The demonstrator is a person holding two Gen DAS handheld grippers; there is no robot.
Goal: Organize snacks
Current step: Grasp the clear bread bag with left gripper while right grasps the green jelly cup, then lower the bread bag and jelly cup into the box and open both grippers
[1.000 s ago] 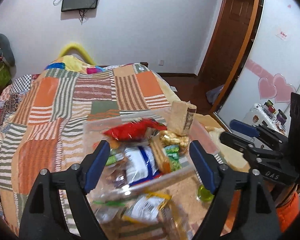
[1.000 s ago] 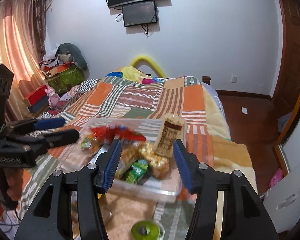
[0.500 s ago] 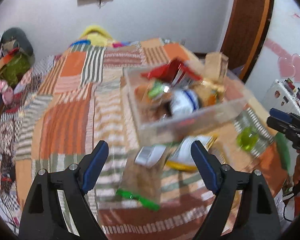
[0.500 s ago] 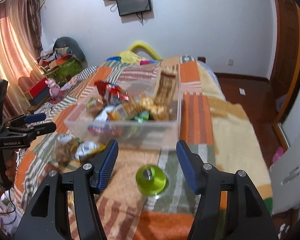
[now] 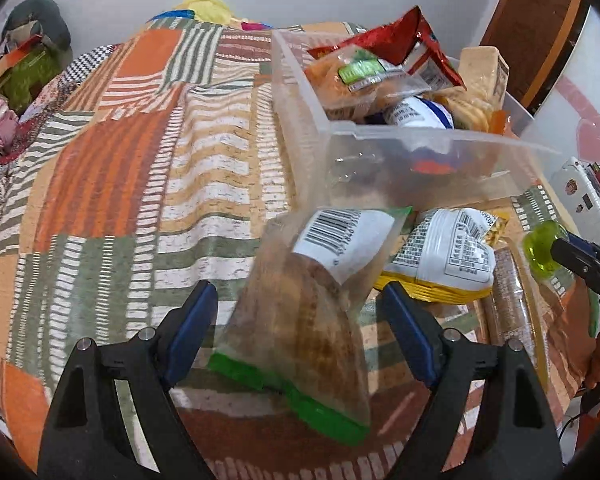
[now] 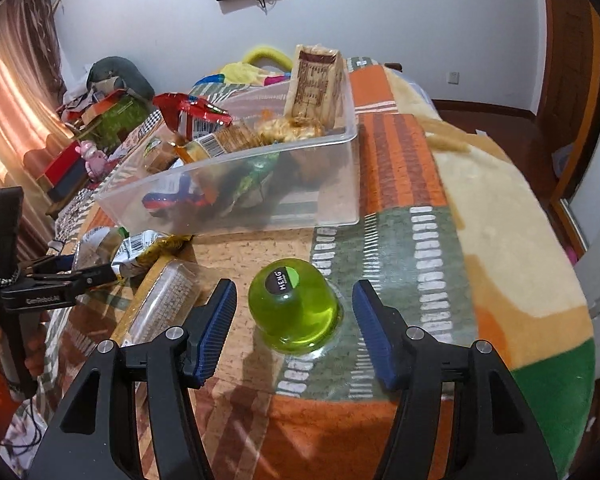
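A clear plastic bin [image 5: 380,136] [image 6: 260,184] on the patchwork bedspread holds several snack packs. My left gripper [image 5: 300,320] is open, its fingers on either side of a clear bag of brown snacks with a green strip [image 5: 300,320], not touching it. Beside that bag lie a white and yellow packet [image 5: 440,256] and a long clear pack of crackers [image 6: 164,304]. My right gripper [image 6: 292,316] is open around a green jelly cup [image 6: 292,308], which also shows in the left wrist view [image 5: 540,252].
The bedspread [image 5: 140,184] falls away at the near edge. A wooden door [image 6: 568,40] and floor lie to the right. A pile of clutter [image 6: 108,96] sits at the far left by the curtain. The left gripper shows in the right wrist view [image 6: 76,276].
Both grippers have come down and forward. The left now straddles the brown snack bag; the right now straddles the green jelly cup. Both stayed open.
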